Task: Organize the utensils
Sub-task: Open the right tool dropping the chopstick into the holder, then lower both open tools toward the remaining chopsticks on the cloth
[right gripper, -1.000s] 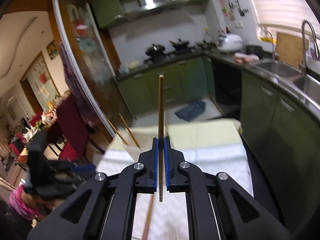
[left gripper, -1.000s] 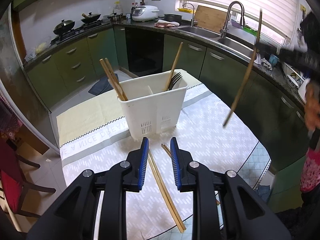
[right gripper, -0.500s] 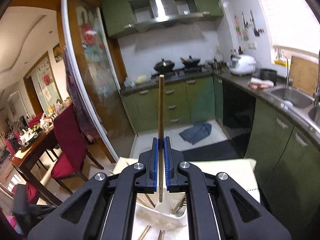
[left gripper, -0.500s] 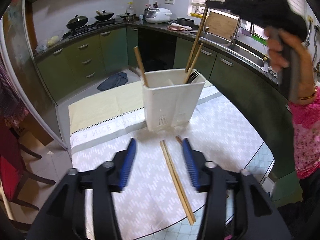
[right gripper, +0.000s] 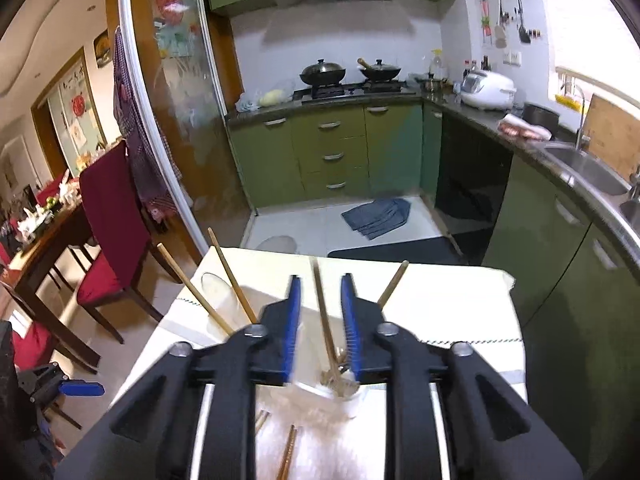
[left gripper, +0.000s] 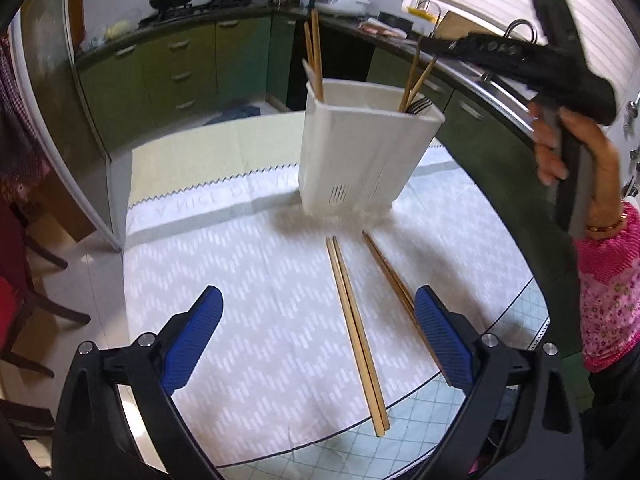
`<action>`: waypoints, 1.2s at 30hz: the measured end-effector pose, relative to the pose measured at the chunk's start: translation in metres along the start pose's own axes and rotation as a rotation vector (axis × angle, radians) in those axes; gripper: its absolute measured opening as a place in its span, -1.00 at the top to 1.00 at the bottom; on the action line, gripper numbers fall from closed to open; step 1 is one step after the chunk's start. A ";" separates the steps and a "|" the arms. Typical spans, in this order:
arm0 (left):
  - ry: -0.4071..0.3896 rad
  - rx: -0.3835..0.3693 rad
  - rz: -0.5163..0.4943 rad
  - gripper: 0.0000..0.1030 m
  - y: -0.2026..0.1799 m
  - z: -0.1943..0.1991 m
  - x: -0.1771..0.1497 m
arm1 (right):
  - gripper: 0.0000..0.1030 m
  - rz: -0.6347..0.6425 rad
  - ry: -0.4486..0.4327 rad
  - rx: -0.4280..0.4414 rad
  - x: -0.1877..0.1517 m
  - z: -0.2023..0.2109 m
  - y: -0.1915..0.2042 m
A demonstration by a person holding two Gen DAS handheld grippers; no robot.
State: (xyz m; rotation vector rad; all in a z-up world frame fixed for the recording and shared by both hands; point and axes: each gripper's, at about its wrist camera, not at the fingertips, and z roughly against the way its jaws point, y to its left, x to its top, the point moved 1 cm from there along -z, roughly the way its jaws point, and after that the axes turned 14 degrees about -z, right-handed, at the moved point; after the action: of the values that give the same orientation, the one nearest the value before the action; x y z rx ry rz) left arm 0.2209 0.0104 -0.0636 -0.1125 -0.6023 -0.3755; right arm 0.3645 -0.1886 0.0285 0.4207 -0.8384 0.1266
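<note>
holder (left gripper: pixel 360 152): 1 | chopsticks on table (left gripper: pixel 356 332): 4 | chopsticks in holder (left gripper: pixel 316 56): 4 | woks (right gripper: pixel 323 72): 2

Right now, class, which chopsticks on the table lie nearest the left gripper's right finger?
The darker pair, lying to the right; its near end runs up against that finger. The paler pair lies in the middle of the open gap.

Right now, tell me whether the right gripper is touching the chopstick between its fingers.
Apart. The right wrist view shows the right gripper open, with the chopstick standing free in the gap, clear of both blue pads.
</note>
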 end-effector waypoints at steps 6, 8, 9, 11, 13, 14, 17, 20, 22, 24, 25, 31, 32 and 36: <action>0.059 0.014 -0.019 -0.78 -0.009 -0.015 0.002 | 0.32 0.029 -0.067 0.056 -0.021 0.060 0.003; 0.089 0.018 -0.015 -0.78 -0.010 -0.026 0.002 | 0.13 0.035 -0.074 0.054 -0.039 0.082 -0.002; 0.110 0.021 -0.017 -0.78 -0.010 -0.032 0.003 | 0.11 0.038 -0.060 0.054 -0.051 0.090 -0.006; 0.150 0.023 -0.012 -0.78 -0.009 -0.046 0.003 | 0.11 0.029 -0.007 0.042 -0.073 0.096 -0.016; 0.193 0.023 -0.009 -0.78 -0.007 -0.062 0.002 | 0.11 0.007 0.061 0.023 -0.098 0.094 -0.031; 0.218 0.015 0.001 -0.78 -0.006 -0.073 0.003 | 0.11 -0.005 0.089 0.017 -0.109 0.091 -0.037; 0.267 0.011 0.015 -0.75 -0.005 -0.095 0.004 | 0.11 -0.052 0.158 0.004 -0.138 0.082 -0.061; 0.310 0.011 0.018 -0.69 -0.005 -0.114 0.005 | 0.11 -0.104 0.194 0.008 -0.159 0.074 -0.083; 0.338 0.014 0.027 -0.62 -0.003 -0.126 0.007 | 0.11 -0.135 0.213 0.016 -0.168 0.069 -0.095; 0.357 0.028 0.018 -0.50 -0.003 -0.134 0.008 | 0.11 -0.147 0.226 0.018 -0.175 0.066 -0.102; 0.364 0.035 0.014 -0.46 -0.003 -0.138 0.009 | 0.11 -0.149 0.231 0.021 -0.175 0.064 -0.104; 0.387 0.034 -0.010 -0.14 -0.011 -0.153 0.012 | 0.11 -0.148 0.240 0.042 -0.174 0.060 -0.104; 0.390 0.036 -0.016 -0.07 -0.013 -0.155 0.013 | 0.11 -0.149 0.240 0.044 -0.173 0.060 -0.104; 0.407 0.042 -0.045 0.26 -0.021 -0.160 0.014 | 0.11 -0.158 0.253 0.058 -0.175 0.057 -0.105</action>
State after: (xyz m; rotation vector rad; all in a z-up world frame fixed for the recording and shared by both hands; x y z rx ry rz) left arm 0.3089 -0.0470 -0.1868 0.0185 -0.2111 -0.4157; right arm 0.2370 -0.2982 -0.1007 0.5123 -0.5517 0.0561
